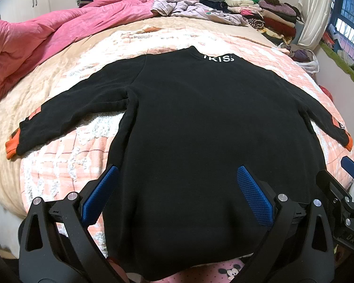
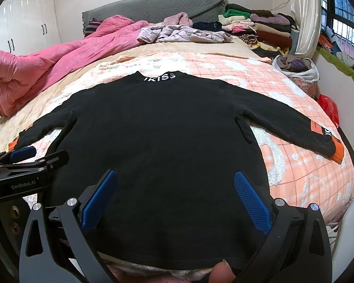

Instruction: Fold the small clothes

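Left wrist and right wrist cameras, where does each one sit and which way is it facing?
Left wrist: on the left tongs, open over the hem, facing up the black sweater toward the headboard; right tongs at right edge.
Right wrist: on the right tongs, open, same heading; left tongs at left edge.
Shared: sweater, pink duvet, folded clothes pile.
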A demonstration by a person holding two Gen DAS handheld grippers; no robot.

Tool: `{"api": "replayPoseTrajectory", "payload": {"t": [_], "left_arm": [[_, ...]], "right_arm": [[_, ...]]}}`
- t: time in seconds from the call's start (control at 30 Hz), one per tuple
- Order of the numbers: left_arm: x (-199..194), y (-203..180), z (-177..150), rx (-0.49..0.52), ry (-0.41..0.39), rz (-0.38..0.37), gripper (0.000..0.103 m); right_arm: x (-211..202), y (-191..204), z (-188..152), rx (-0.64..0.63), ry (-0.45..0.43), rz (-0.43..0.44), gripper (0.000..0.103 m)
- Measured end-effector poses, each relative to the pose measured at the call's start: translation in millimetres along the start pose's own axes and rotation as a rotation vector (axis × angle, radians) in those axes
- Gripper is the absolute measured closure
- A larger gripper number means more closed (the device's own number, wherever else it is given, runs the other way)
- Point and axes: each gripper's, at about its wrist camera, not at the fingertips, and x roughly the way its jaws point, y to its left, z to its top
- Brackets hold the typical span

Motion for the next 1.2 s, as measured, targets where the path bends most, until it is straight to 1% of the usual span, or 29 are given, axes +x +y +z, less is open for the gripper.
{"api": "replayPoseTrajectory", "payload": {"t": [0.77, 1.2], "left_arm": [[2.5, 2.7, -0.2, -0.001, -0.009, -0.003, 0.009], [4.3, 1.7, 1.3, 0.007, -0.019, 0.010, 0.009]], "right_arm": [[-0.6, 1.9, -0.4, -0.004, 0.001, -0.001, 0.004], [1.8, 2.8, 2.1, -0.003, 0.000, -0.001, 0.004]]}}
